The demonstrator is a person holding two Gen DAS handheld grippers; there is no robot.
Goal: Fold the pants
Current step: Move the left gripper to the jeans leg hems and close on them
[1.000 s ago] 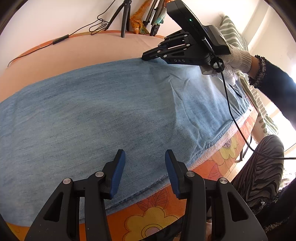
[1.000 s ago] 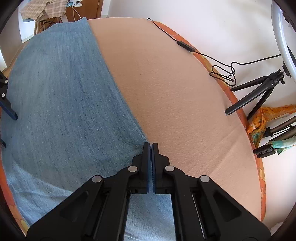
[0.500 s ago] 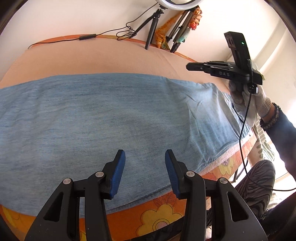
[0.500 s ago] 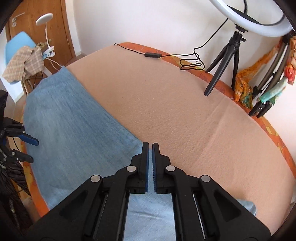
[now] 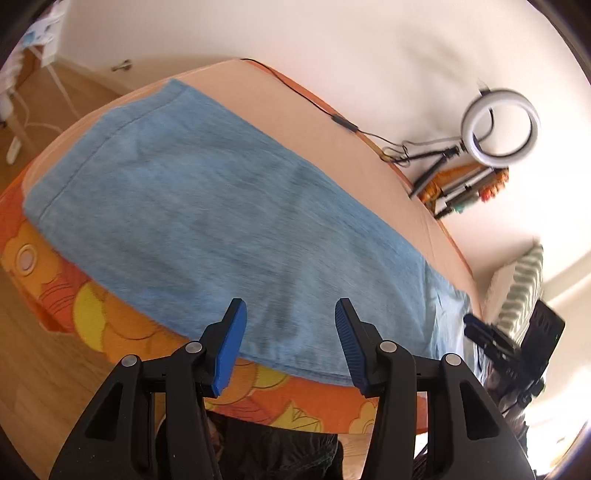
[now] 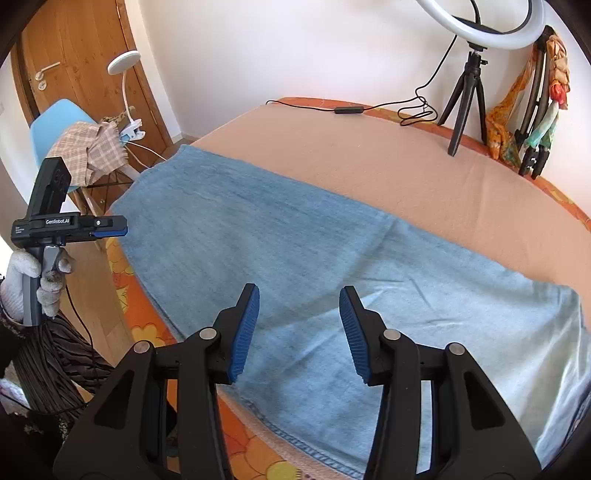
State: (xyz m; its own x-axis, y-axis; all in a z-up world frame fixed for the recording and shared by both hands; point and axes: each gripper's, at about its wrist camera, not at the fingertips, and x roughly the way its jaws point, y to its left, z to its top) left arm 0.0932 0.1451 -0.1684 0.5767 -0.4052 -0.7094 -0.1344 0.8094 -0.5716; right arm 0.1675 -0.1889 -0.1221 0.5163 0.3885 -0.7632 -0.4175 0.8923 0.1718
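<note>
The pants [image 6: 295, 258] are lying flat along the bed [image 6: 424, 177], on its peach blanket, as one long band of light blue denim, and they are reaching close to the near edge of the bed where the orange flower sheet [image 5: 122, 325] is showing. In the right wrist view, the right gripper [image 6: 299, 328] is hanging above the pants with its fingers [image 6: 243, 332] spread wide apart, and nothing is sitting between the blue pads; the denim is passing under and ahead of both fingertips, and a stitched hem is running just below the fingers, beside the edge of the bed. To the left of these fingers the left gripper [image 6: 110, 232] is showing from the side, held by a hand in a white glove [image 6: 33, 284], off the near edge of the bed and just beside the narrow end of the pants. In the left wrist view, the left gripper [image 5: 290, 343] is also having its fingers [image 5: 229, 350] spread apart and holding nothing, and the pants [image 5: 221, 221] are stretching ahead of the fingertips and away to the upper left. This picture is a little blurred. Far to the right of these fingers the right gripper [image 5: 476, 328] is appearing near the wide end of the pants. Beyond the fingers, at the far side of the bed, a ring light [image 6: 480, 26] is standing on a small tripod [image 6: 465, 99] with its cable [image 6: 369, 109] lying on the blanket.
</note>
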